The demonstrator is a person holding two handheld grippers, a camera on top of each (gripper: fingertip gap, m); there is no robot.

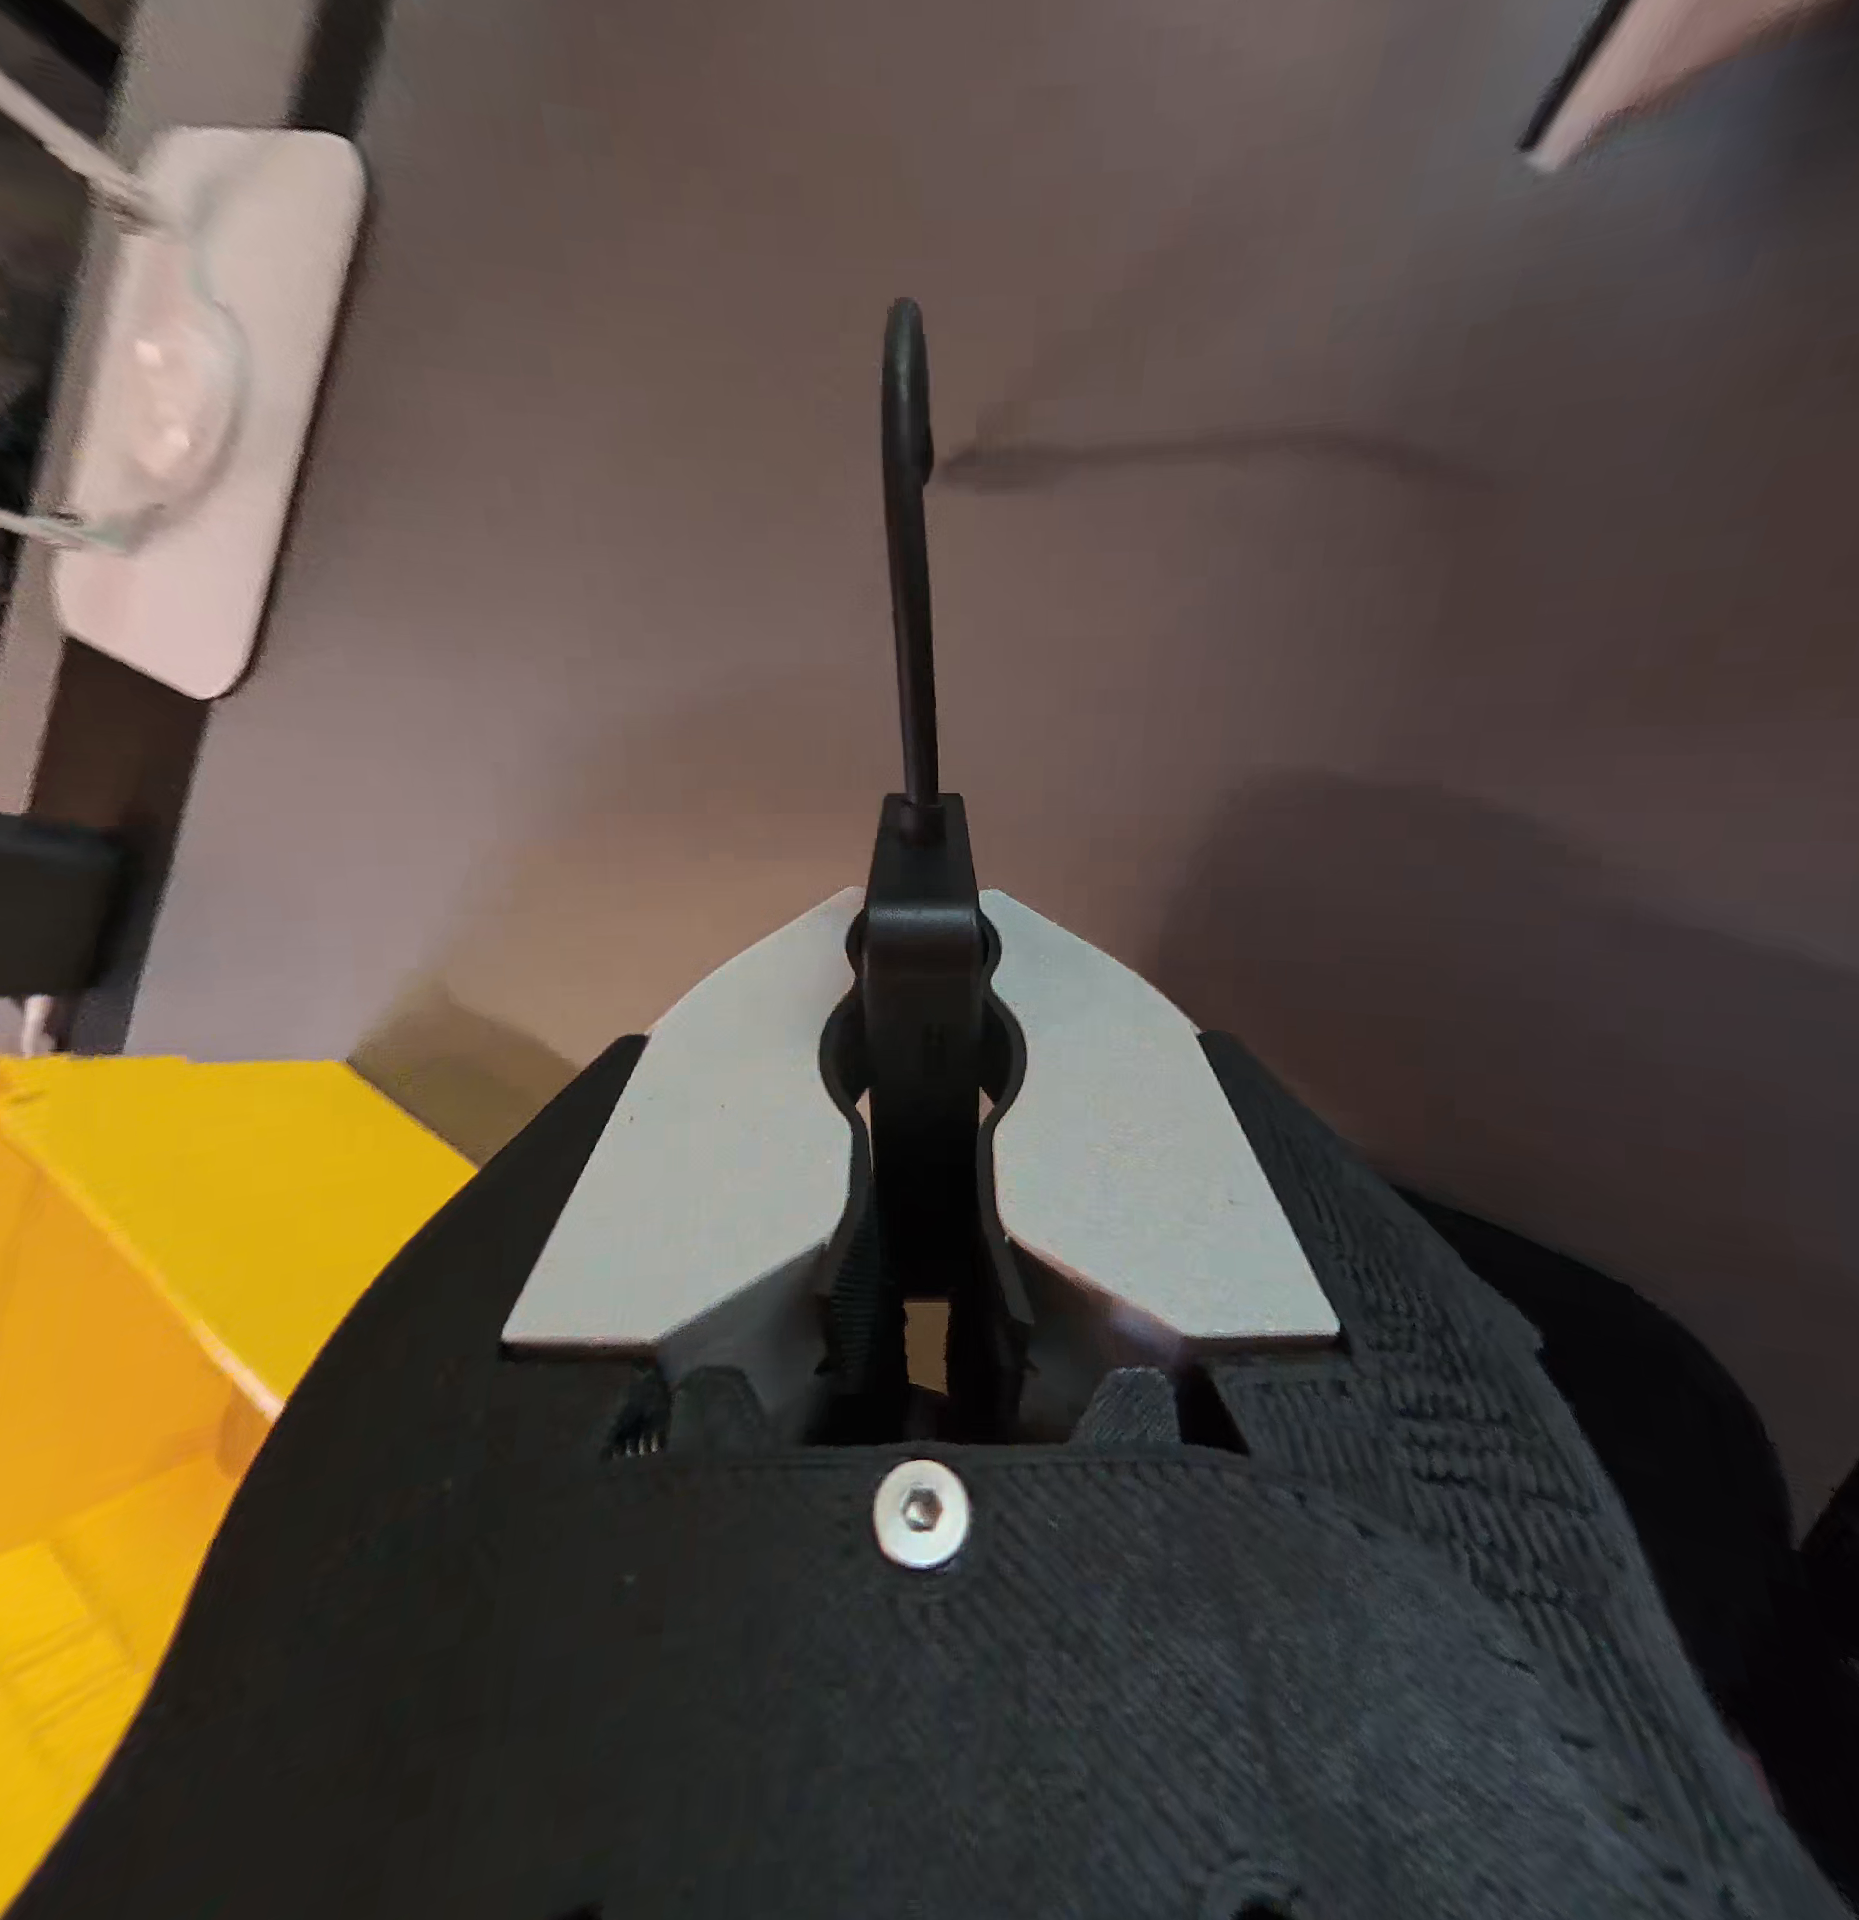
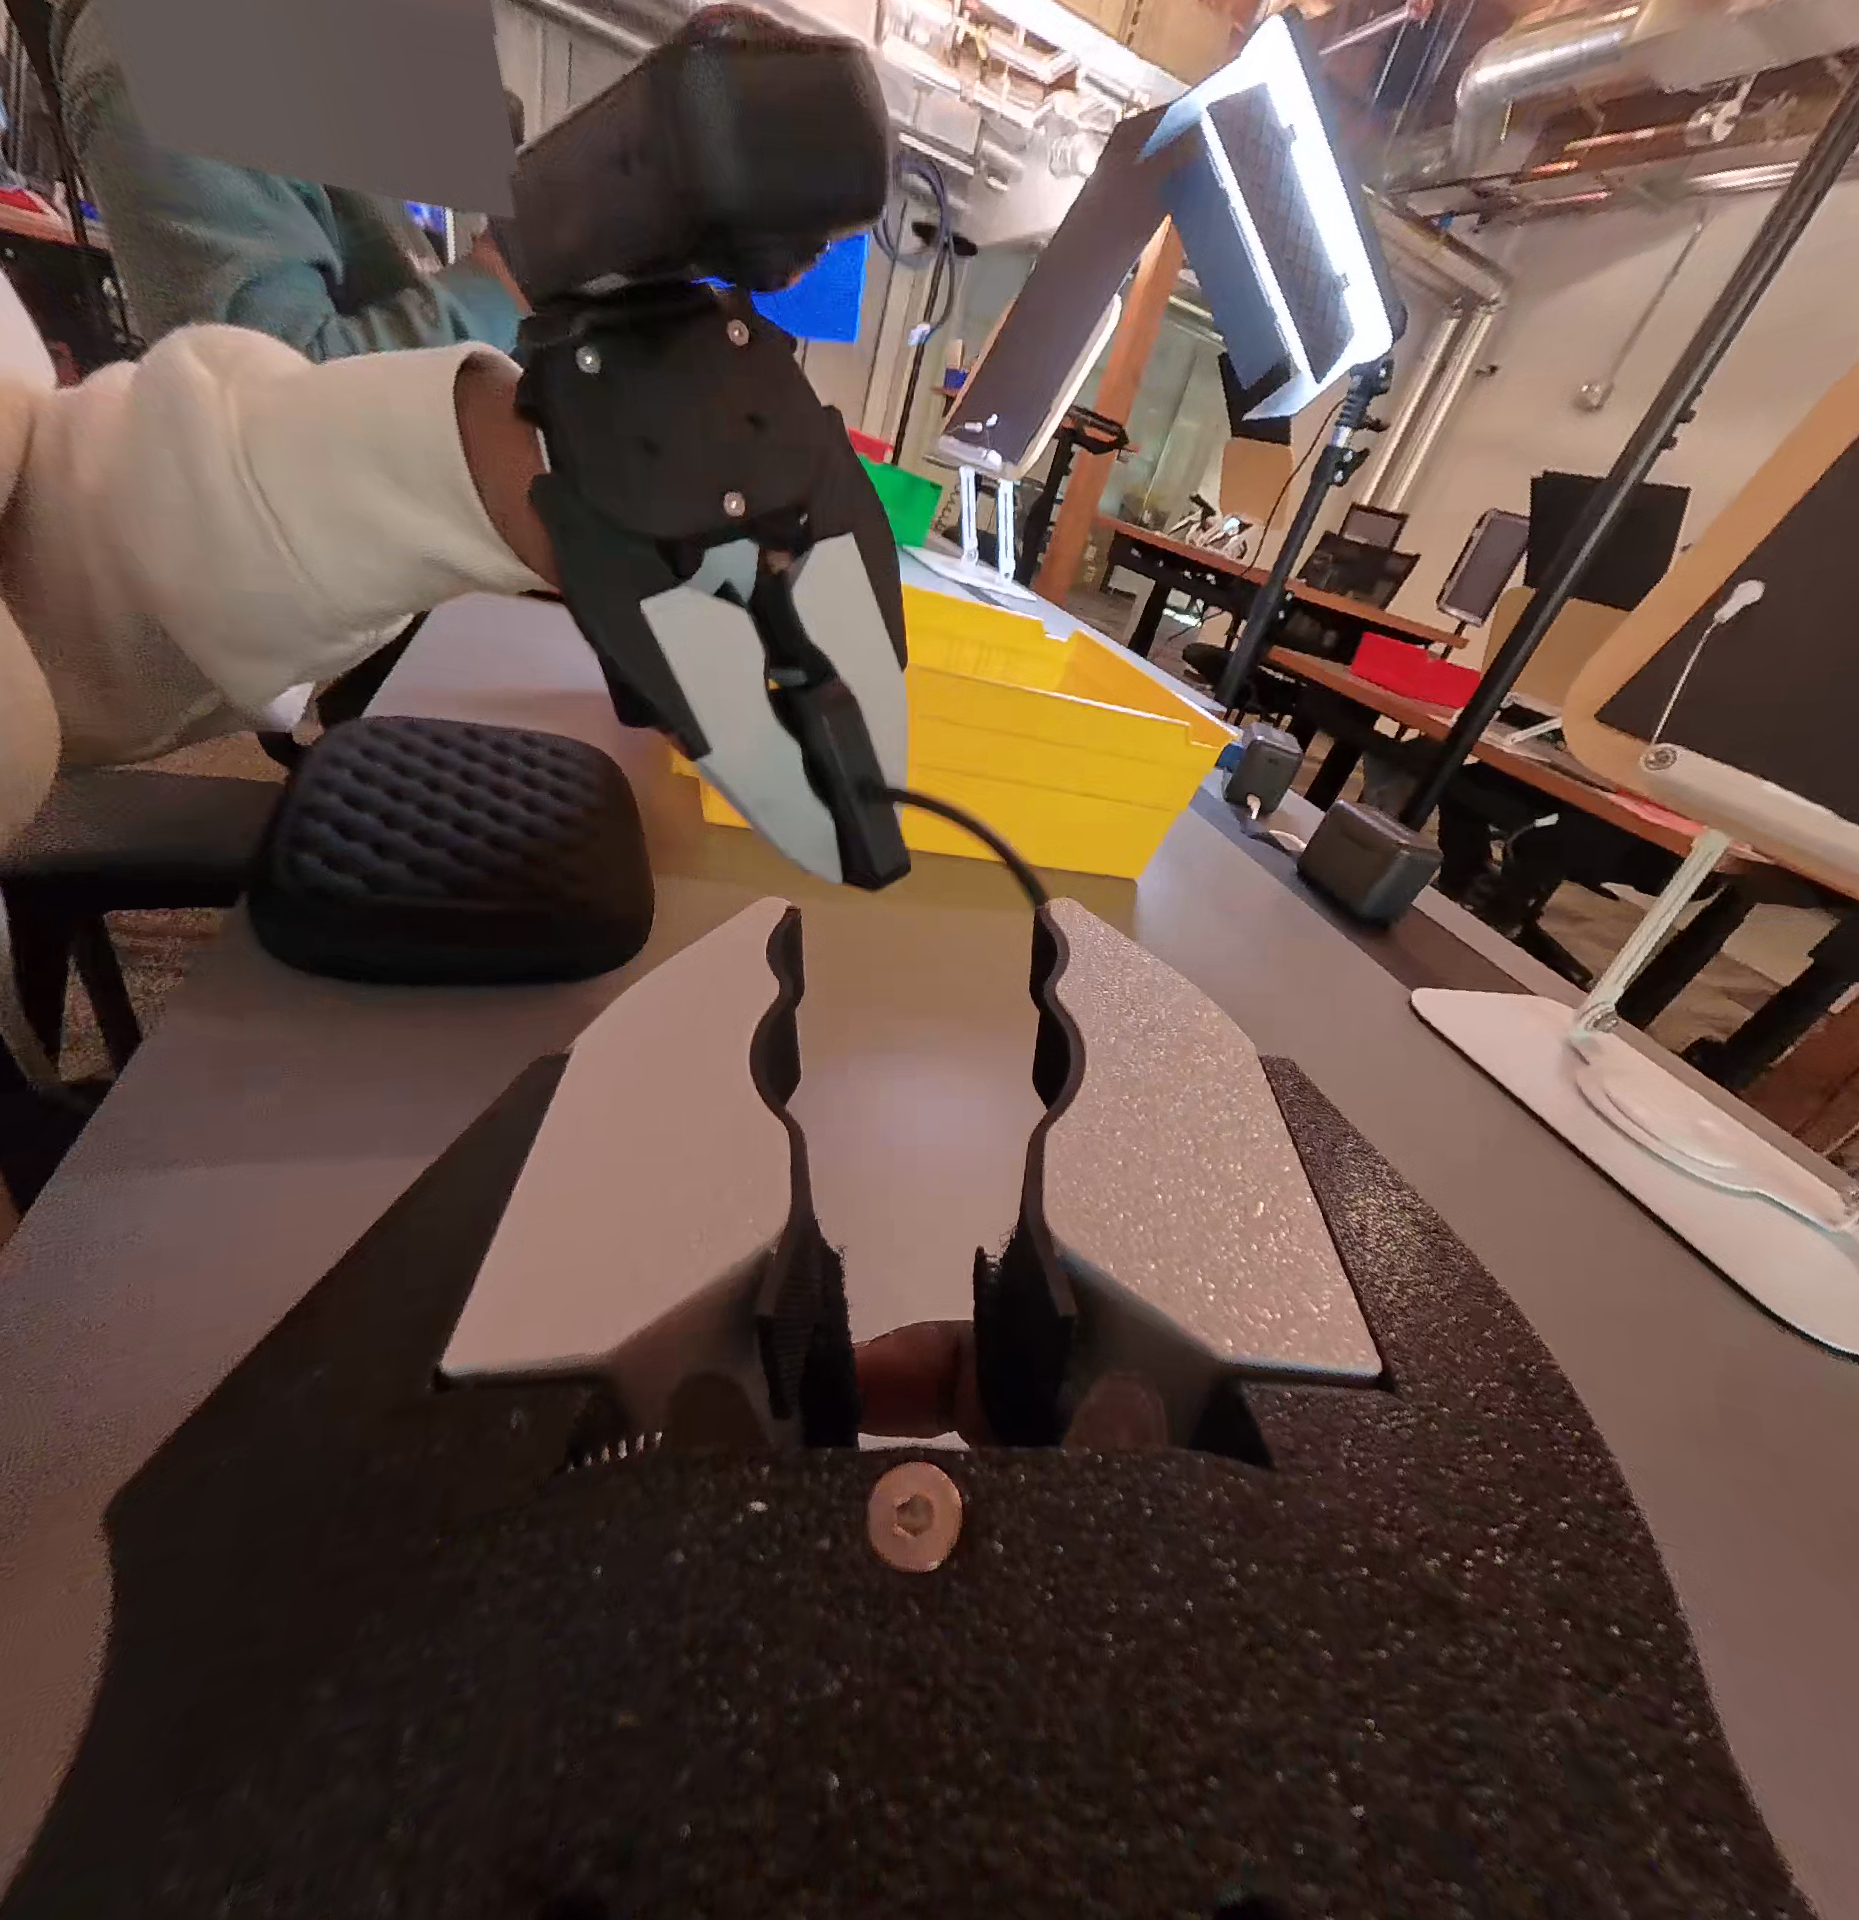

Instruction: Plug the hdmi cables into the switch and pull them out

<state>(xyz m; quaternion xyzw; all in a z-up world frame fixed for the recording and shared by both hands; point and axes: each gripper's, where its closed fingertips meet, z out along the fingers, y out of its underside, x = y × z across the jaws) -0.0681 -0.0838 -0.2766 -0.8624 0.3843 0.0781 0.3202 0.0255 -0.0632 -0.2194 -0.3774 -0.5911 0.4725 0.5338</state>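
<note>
Jaws of the left gripper clamp a black HDMI plug — right gripper gapes, empty.

The black cable curves down from the left gripper and vanishes behind the right gripper fingertip at frame centre, its far end hidden. In the left wrist view, the white stand base at upper left is smeared, and the yellow bin runs off the left edge. The cream sleeve is cut off at the right wrist view's left edge.
</note>
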